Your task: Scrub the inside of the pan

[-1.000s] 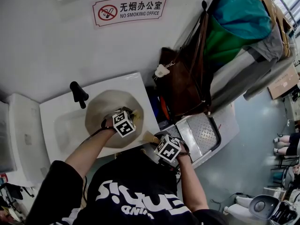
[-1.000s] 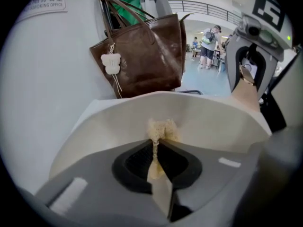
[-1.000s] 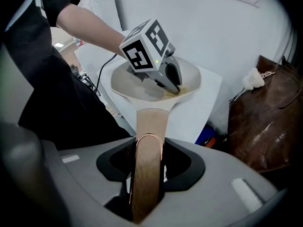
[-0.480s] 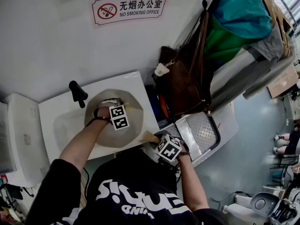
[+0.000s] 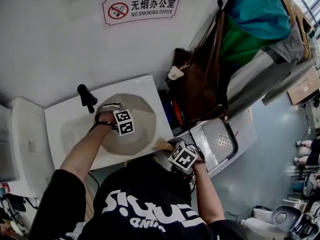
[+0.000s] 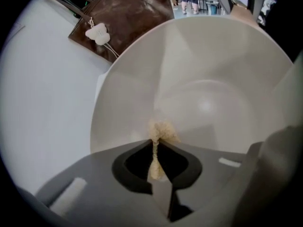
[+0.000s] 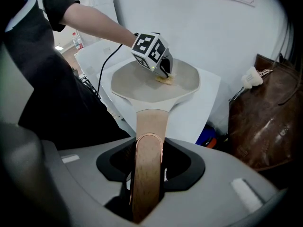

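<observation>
**A:** Where's the pan?

**B:** The pan (image 5: 142,115) is on the white bench (image 5: 62,134). In the head view a black knob (image 5: 86,98) stands at the pan's 10 o'clock.

**A:** My left side?

**B:** Your left gripper (image 6: 155,150) points steeply down into the bowl. Its jaws are closed on a small beige scrub pad (image 6: 162,130), pinched thin between them. The frayed end sticks out past the tips and touches the pan's inside. In the right gripper view the pad sits on the pan floor, just at 3 o'clock of centre.

**A:** And the right?

**B:** Your right gripper (image 7: 148,157) has its jaws clamped on the wooden handle (image 7: 150,122), one on each side of it. In the head view the handle leaves the pan at 4 o'clock and runs out past the bench edge to your gripper.

**A:** Anything further right?

**B:** A brown bag (image 5: 200,96) hangs at the pan's 2 o'clock, just beside the bench. A no-smoking sign (image 5: 141,9) is on the wall at 12 o'clock.
</observation>
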Motion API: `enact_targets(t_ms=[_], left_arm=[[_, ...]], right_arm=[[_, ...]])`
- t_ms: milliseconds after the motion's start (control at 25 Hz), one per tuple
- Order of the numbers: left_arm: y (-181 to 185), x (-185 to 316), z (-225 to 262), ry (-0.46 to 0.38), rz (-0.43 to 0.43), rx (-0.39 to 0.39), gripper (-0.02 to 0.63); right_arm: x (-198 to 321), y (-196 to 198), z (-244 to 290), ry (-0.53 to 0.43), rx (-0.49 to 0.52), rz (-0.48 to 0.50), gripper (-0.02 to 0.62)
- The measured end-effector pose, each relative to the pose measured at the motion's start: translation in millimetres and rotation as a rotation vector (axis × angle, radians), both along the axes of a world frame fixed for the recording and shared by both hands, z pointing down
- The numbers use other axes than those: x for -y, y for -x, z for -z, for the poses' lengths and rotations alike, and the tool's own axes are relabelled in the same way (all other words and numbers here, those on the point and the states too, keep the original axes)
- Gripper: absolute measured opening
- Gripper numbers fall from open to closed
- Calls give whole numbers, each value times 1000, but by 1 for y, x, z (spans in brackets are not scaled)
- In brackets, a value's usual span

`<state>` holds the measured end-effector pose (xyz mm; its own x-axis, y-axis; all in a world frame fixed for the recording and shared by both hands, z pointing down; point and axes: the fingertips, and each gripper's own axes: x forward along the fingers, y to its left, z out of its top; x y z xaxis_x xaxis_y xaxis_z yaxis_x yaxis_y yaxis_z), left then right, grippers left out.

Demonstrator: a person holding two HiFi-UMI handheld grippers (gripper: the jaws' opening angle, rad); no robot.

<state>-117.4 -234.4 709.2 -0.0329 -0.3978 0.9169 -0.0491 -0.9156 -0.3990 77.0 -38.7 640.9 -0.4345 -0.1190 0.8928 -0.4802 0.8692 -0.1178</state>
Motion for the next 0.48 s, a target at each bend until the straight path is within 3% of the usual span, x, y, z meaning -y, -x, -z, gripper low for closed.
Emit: enact_targets(t_ms=[480], left_arm=[[30,-34,-2,98,-55,140,23]], right_arm=[[2,1,1,-7,10,-8,161]])
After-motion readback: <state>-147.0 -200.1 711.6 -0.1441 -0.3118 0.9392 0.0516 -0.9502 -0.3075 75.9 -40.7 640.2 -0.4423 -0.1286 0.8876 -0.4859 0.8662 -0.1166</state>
